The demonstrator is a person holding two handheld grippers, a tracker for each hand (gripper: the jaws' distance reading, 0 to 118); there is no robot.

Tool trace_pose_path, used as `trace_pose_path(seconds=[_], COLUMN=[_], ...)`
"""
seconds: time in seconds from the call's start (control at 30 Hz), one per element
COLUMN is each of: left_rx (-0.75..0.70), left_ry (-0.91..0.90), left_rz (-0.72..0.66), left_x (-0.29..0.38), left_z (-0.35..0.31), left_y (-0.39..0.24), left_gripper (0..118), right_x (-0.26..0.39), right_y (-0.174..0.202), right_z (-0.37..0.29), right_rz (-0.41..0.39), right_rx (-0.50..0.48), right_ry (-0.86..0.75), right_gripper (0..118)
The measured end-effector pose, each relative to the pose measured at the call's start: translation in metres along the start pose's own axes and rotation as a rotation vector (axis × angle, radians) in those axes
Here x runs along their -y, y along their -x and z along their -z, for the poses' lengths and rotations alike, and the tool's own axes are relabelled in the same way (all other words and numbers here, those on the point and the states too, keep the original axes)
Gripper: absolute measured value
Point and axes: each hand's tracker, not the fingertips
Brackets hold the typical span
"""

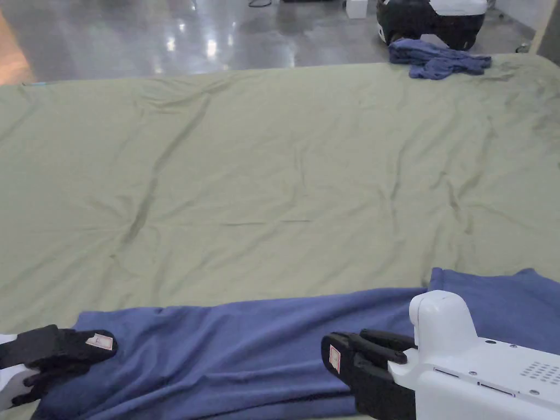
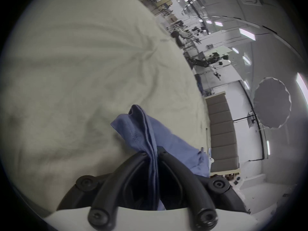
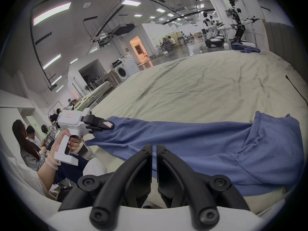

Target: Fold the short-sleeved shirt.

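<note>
Your shirt (image 1: 229, 355) lies along the near edge of the bed (image 1: 273, 164), stretched into a long band from the near left corner toward the right, where a wider part (image 3: 275, 151) spreads flat; it is thin, limp knit, light and quick to sag or bunch, so I judge it needs support at two spread points; your left tongs (image 2: 152, 154) pinch a gathered hemmed edge at the left end, several layers between the jaws; your right tongs (image 3: 154, 148) hover over the band's middle, pressed nearly together with nothing between them; take the hem or a seam, where layers grip best; a second blue garment (image 1: 437, 59) sits at the far right corner.
</note>
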Motion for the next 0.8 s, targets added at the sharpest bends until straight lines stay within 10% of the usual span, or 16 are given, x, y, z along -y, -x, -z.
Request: trace_pose_path(seconds=[0.67,0.73,0.77,0.8], left_rx=[0.154,0.136,0.122,0.107], left_ry=[0.321,0.354,0.374,0.399], left_rz=[0.337,0.309,0.31,0.296], left_x=[0.099,0.103,0.106,0.111], left_z=[0.193,0.219,0.229,0.235], left_y=[-0.218,-0.218,-0.219,-0.22], left_gripper=[8,38,86,105], right_x=[0.033,0.036,0.039,0.039], right_y=[-0.064,-0.073,-0.077,-0.079], right_z=[-0.098,-0.107,-0.11,-0.112], right_rz=[0.119,0.158,0.149,0.144], right_rx=[0.215,0.221,0.223,0.23], right_ry=[-0.162,-0.183,-0.174,-0.166], right_gripper=[6,3,3,3])
